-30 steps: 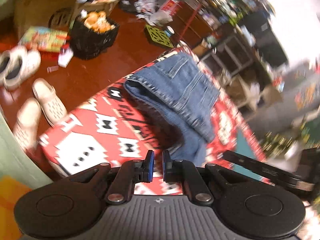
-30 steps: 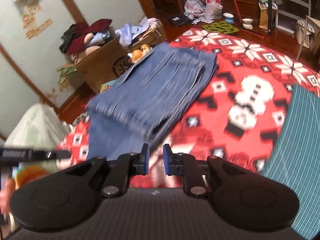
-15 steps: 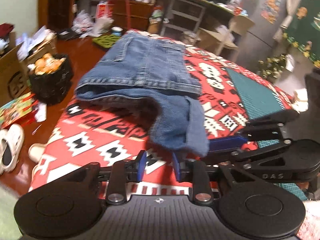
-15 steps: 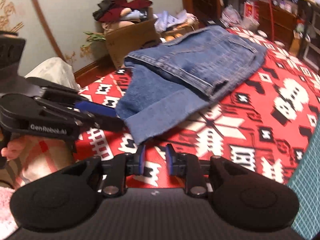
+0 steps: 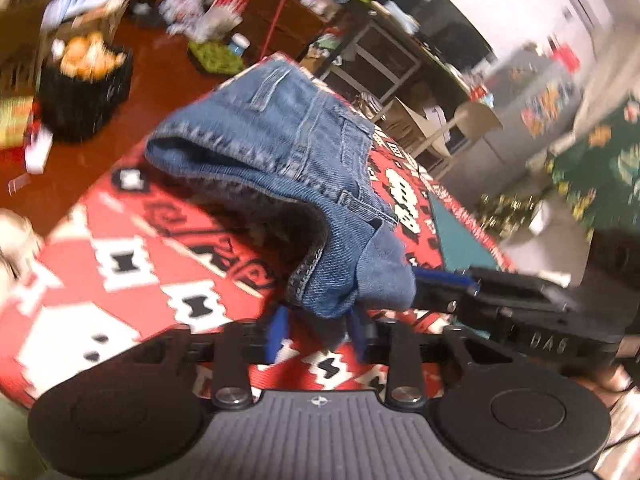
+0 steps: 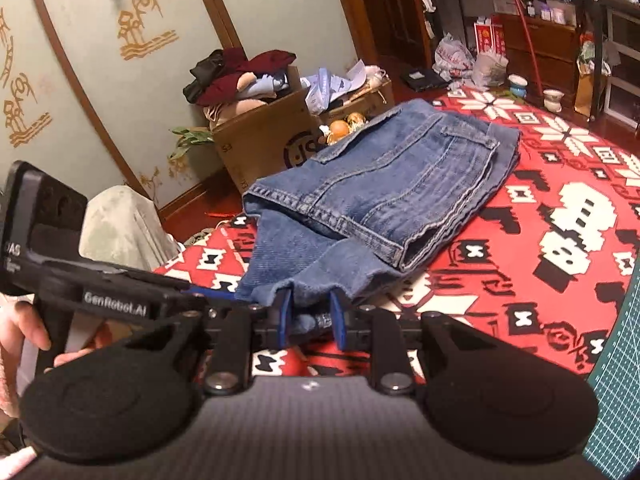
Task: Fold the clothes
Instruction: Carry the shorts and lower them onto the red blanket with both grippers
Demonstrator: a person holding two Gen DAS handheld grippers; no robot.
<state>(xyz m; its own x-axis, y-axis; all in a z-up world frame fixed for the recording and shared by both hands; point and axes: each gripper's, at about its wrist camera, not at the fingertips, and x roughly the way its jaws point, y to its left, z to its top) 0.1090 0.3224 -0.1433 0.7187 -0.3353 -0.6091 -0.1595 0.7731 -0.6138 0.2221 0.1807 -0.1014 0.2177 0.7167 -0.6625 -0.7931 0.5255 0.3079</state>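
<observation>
Denim jeans (image 6: 384, 184), folded, lie on the red/black/white patterned cloth (image 6: 568, 216) covering the table; the near end hangs loose toward both grippers.

Left wrist view, L to R: black crate (image 5: 86, 88) w/ orange things on the reddish floor, well apart from the table. Jeans (image 5: 280, 152) sit mid-frame, blurred, waistband edge curling up. Left gripper (image 5: 318, 334) has its blue pads set wide, jeans' loose end drooping between them; can't tell if either pad touches fabric. Just right of it, the right gripper (image 5: 444, 280) pokes in from the side, blue tip against the same fabric bunch. Green mat (image 5: 460, 240) lies on the cloth beyond.

Right wrist view, L to R: a hand (image 6: 24, 332) holds the left gripper (image 6: 208, 292), its tip under the jeans' hem. Cardboard box (image 6: 260, 140) full of clothes stands behind by the wall. Right gripper (image 6: 310, 314) jaws fairly wide, w/ hem fabric sagging between the pads, not pinched.
</observation>
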